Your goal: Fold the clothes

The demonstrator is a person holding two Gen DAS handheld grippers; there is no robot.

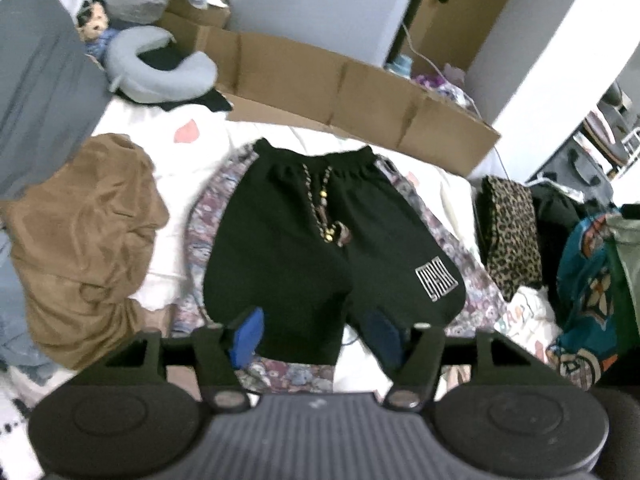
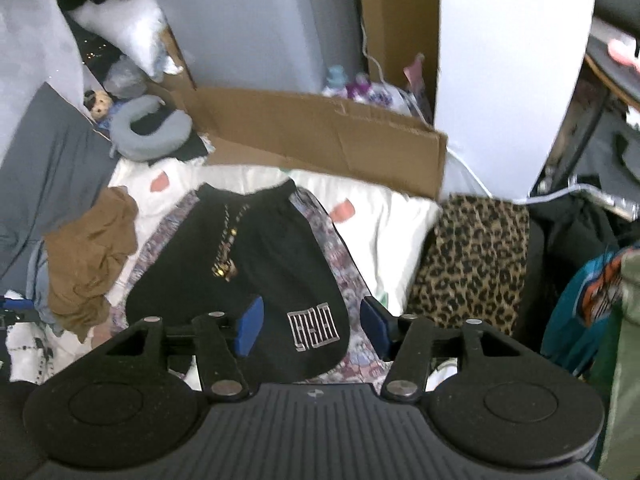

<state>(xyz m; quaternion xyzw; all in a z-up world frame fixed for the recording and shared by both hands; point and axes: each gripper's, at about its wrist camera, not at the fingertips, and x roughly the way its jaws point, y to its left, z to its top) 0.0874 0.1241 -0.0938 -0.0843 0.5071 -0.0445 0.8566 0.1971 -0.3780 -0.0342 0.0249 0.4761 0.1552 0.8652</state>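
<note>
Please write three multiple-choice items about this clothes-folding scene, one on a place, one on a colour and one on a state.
1. Where does the crumpled brown garment lie relative to the black shorts?
A. To their left in both wrist views
B. On top of them
C. Inside the cardboard box

2. What colour is the logo on the shorts?
A. Red
B. White
C. Yellow

3. What state are the right tongs in?
A. Shut on the shorts
B. Shut on the leopard-print cloth
C. Open, holding nothing

Answers: 1 A, the brown heap sits left of the shorts on the bed; 2 B, the block print is white on black; 3 C, the blue pads stand wide apart with the shorts lying flat beyond them.
</note>
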